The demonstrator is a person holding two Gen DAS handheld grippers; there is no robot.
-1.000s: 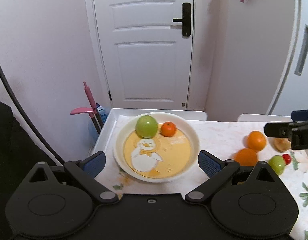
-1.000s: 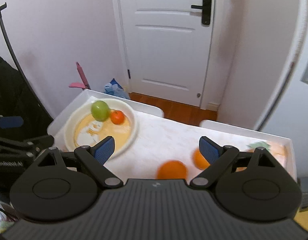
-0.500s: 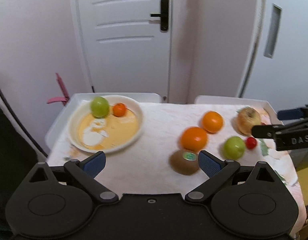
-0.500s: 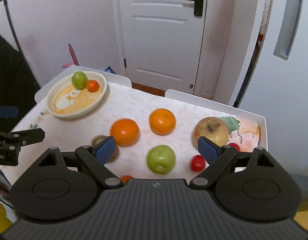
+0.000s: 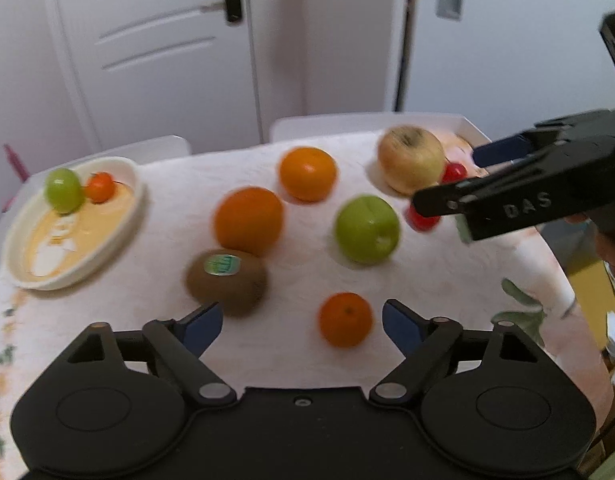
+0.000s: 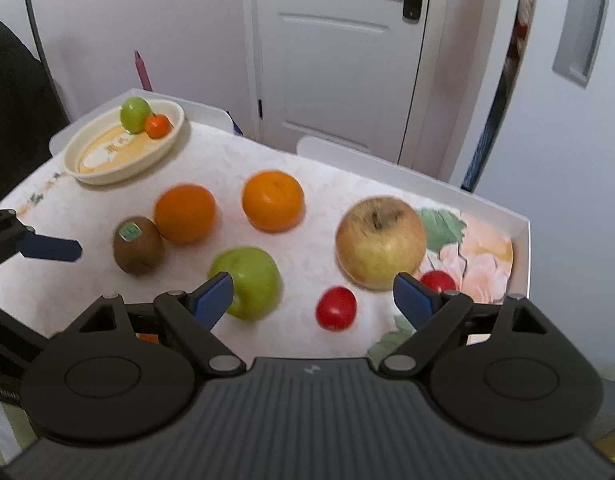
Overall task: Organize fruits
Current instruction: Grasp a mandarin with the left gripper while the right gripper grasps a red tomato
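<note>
A cream plate (image 5: 139, 204) at the table's far left holds a green fruit (image 5: 64, 190) and a small orange (image 5: 100, 187). Loose on the cloth lie a kiwi (image 5: 226, 281), two oranges (image 5: 249, 220) (image 5: 307, 174), a green apple (image 5: 366, 229), a yellow apple (image 5: 411, 164) and two cherry tomatoes. My left gripper (image 5: 301, 326) is closing, with a mandarin (image 5: 346, 319) between its jaws, untouched. My right gripper (image 6: 314, 299) is closing too, and a cherry tomato (image 6: 336, 307) sits between its jaws, clear of the pads. The green apple (image 6: 249, 282) lies just past its left finger.
The floral cloth covers white trays with raised rims (image 6: 521, 236), and the table drops off to the right. A white door (image 6: 331, 52) stands behind. A dark garment (image 6: 11, 112) hangs at the left. The right gripper's fingers (image 5: 507, 200) reach in over the tomatoes.
Both grippers swung right, away from the plate, and sank toward the loose fruit. The mandarin and a cherry tomato came between their jaws, which narrowed a little.
</note>
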